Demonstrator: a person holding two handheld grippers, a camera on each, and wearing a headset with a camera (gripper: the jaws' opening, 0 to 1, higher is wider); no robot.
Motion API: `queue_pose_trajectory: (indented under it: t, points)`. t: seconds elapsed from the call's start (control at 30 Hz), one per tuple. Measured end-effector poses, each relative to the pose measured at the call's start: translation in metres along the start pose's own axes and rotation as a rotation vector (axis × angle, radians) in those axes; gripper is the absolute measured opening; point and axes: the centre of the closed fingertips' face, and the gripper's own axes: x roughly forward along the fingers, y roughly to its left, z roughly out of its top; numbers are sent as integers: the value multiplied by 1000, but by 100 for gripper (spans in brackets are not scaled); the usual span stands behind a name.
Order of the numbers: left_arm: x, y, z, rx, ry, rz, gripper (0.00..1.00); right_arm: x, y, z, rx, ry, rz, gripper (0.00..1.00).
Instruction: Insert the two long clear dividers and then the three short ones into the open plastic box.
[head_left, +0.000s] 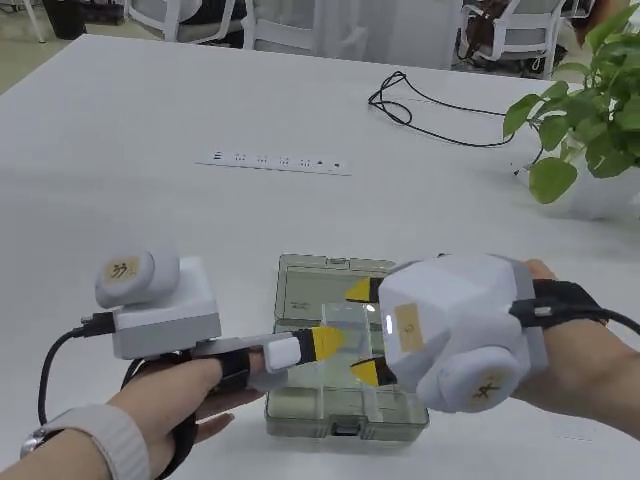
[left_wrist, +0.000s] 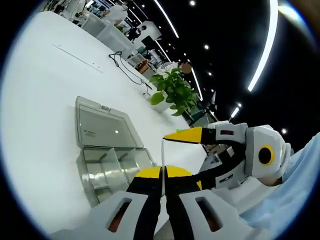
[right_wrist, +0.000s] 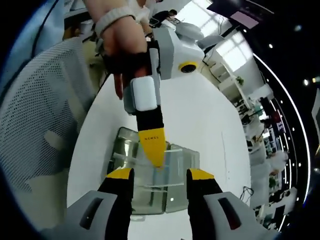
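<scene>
Left gripper (left_wrist: 162, 176) pinches clear divider (left_wrist: 162, 152) near box (left_wrist: 86, 170).

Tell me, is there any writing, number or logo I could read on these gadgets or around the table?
Print on the left gripper, on its yellow jaw: too blurred to read.
Yellow stickers on the right gripper: marks not legible.
Label on the lid of the plastic box: too small to read.
Markings on the power strip: too small to read.
No text can be quoted with certainty.
</scene>
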Motion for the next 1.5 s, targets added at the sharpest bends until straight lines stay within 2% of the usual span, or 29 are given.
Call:
queue_pose_trajectory:
  t: [0.07,0.13,0.17,0.27,0.3,0.37,0.43,0.53,0.57,0.6,0.67,0.7,0.77,0.8,0.83,0.9,0.97,1.13,1.2,1.27,1.43,1.5]
  points:
    - [-1,1,0,2,4,-3,0,-4,-2,3,49,-36,24,47]
    - [-2,0,-1,24,9,-12,0,-12,-8,4,129,-71,41,47]
    - [-3,0,-1,28,12,-13,0,-14,-8,4,140,-77,50,47]
    - [-6,-1,-6,91,44,-26,0,-24,-13,-2,206,-95,88,45]
    - [-6,-3,-7,122,51,-43,0,-26,-14,-4,218,-94,99,44]
    - [-7,-3,-8,135,64,-63,0,-32,-13,-7,254,-97,150,40]
    - [-8,-8,-10,192,71,-99,0,-36,-12,-5,292,-117,202,37]
    - [-9,-15,-11,260,75,-151,0,-41,-17,-3,348,-142,240,34]
    - [-9,-17,-12,283,83,-165,0,-44,-16,-2,368,-144,277,32]
    - [-10,-18,-13,303,87,-172,0,-44,-17,-2,364,-141,287,31]
    - [-10,-18,-15,327,105,-170,0,-46,-15,-2,361,-128,339,32]
    - [-11,-20,-16,367,108,-190,0,-45,-15,-5,357,-119,360,33]
    - [-12,-19,-17,436,121,-199,0,-46,-15,-5,349,-104,381,32]
    - [-13,-18,-18,463,127,-196,0,-47,-11,-6,334,-84,420,31]
    - [-13,-18,-19,471,136,-198,0,-47,-10,-4,336,-78,431,31]
    - [-14,-20,-21,530,150,-215,0,-47,-4,-3,331,-44,485,28]
    - [-14,-19,-23,569,161,-222,0,-43,-3,1,319,-38,506,26]
    - [-13,-21,-29,689,191,-225,0,-37,8,4,296,23,570,19]
    - [-13,-26,-33,700,188,-243,0,-34,11,6,292,28,583,17]
    - [-12,-26,-33,717,186,-244,0,-33,18,7,273,39,601,16]
    - [-11,-30,-28,718,139,-249,0,-30,23,10,270,43,623,13]
    - [-11,-31,-28,722,133,-248,0,-29,24,11,272,43,627,12]
